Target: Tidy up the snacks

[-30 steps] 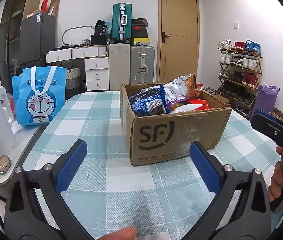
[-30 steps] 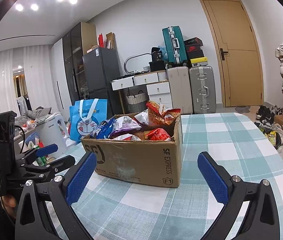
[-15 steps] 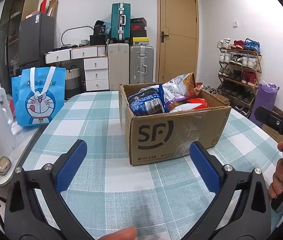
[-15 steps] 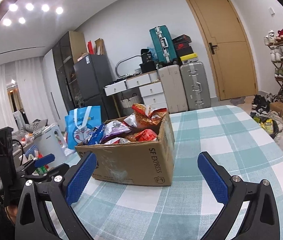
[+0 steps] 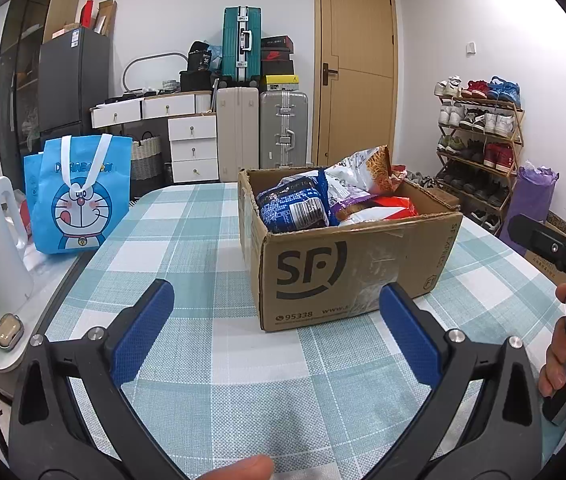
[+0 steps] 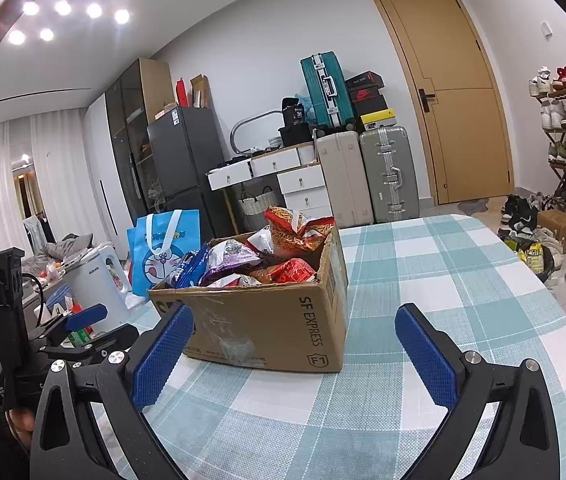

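Lying long axis across the left view, cardboard box point(image 5: 347, 264) stands upright.

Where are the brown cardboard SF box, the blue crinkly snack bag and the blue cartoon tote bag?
brown cardboard SF box point(image 5: 335, 276), left wrist view, front wall
blue crinkly snack bag point(image 5: 293, 204), left wrist view, bag face
blue cartoon tote bag point(image 5: 79, 200), left wrist view, printed front

Each gripper, the left gripper point(image 5: 275, 336) and the right gripper point(image 6: 293, 354), has black triangular-cutout arms, silver screws and textured blue pads point(image 6: 161, 354).
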